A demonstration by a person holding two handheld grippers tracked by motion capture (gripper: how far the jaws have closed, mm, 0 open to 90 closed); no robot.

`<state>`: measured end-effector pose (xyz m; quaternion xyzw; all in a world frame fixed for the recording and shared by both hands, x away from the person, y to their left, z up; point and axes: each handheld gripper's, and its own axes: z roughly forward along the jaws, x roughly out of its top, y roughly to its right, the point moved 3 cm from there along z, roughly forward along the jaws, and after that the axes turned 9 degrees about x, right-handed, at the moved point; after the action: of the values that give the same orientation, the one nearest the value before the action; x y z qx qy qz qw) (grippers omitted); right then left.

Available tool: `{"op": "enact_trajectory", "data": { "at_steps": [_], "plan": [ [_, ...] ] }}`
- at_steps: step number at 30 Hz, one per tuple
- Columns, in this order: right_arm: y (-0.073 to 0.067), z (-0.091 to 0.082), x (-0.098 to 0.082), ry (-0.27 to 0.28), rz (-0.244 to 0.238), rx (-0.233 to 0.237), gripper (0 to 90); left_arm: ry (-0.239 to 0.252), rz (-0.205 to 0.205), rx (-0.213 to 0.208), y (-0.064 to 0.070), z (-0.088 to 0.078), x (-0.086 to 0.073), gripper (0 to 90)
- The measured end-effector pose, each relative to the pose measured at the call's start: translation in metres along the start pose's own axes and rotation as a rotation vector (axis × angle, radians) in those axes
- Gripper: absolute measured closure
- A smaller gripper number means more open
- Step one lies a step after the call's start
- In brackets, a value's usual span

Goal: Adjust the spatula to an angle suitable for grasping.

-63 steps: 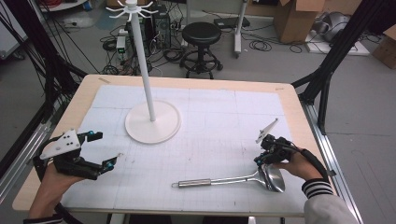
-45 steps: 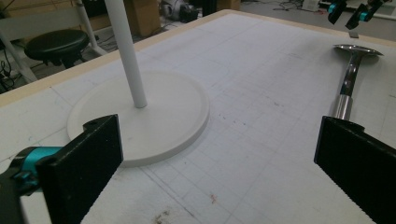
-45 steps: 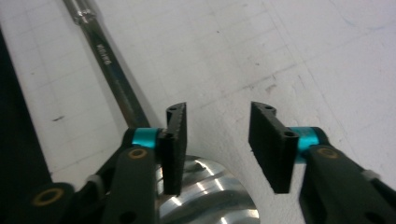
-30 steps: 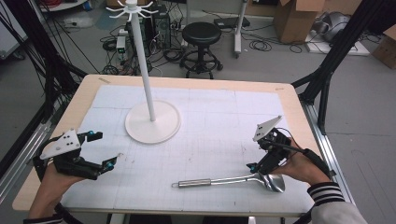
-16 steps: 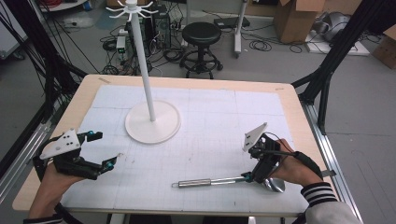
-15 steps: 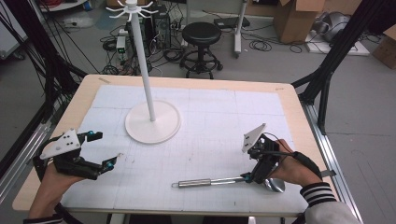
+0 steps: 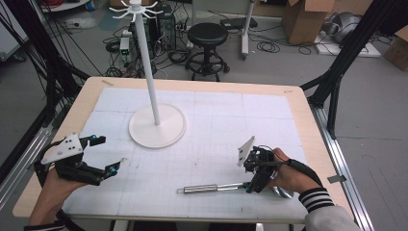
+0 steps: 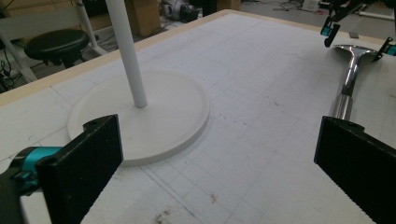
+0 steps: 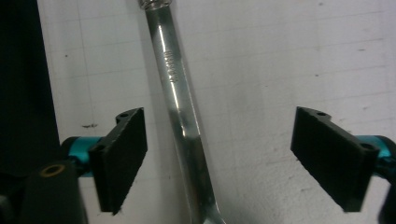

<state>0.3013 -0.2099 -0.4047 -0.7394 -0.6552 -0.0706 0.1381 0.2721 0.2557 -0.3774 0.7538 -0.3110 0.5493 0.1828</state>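
The ladle [image 7: 226,186] lies flat at the lower right of the high view, on the desk [image 7: 298,110]. Its thin neck [image 9: 183,116] runs up the middle of the right gripper view between the right tongs [image 9: 233,158], which have just been closing but stand apart from the metal on both sides. This looks like the grasp step; next they need to pinch the neck squarely. The bowl is hidden under the hand. The left tongs [image 7: 108,155] wait open at lower left, near the stand [image 7: 157,126].

Ladle [image 7: 216,187] lies on the table [image 7: 298,115], right of the stand [image 7: 157,126].
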Motion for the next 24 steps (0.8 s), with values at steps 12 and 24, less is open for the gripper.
{"op": "enact_trajectory", "data": {
  "at_steps": [12,24],
  "plan": [
    [-0.005,0.018,0.006,-0.094,-0.046,0.079,40.1,-0.003,-0.002,-0.001,0.001,0.001,0.000,1.7],
    [-0.007,0.027,0.008,-0.085,-0.065,0.078,49.9,-0.003,0.000,-0.001,0.001,0.000,0.000,1.7]
  ]
}}
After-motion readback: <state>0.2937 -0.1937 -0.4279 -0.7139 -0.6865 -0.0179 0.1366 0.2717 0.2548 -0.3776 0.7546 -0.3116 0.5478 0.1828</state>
